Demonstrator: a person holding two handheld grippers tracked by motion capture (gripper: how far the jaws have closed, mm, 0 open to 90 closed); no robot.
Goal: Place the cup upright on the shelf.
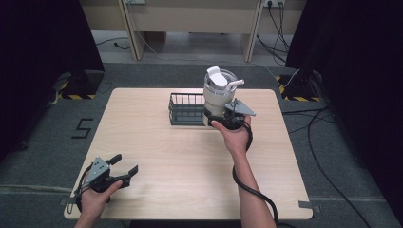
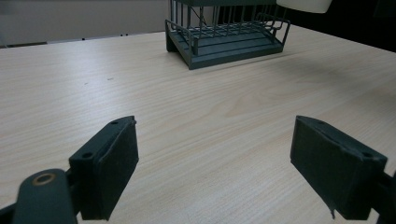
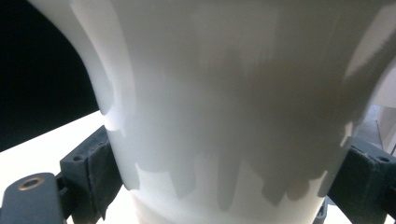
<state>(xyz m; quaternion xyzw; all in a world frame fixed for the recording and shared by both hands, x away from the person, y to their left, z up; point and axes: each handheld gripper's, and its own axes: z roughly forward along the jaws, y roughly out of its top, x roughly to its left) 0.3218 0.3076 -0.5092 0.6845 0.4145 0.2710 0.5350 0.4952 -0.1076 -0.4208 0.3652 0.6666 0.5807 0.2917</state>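
The right gripper (image 1: 223,119) squeezes a white tumbler (image 1: 219,93) – right beside the wire basket (image 1: 186,109). The left gripper (image 1: 124,167) is wide open – holding nothing.

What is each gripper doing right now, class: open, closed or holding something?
Left gripper: open, holding nothing, over the table.
Right gripper: closed on the white cup.

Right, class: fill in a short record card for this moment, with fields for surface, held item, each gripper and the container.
surface: light wooden table
held item: white tumbler with lid, upright, lifted beside the basket
right gripper: shut on the tumbler's lower body
left gripper: open, holding nothing, near the table's front left corner
container: dark wire basket, toward the table's far side
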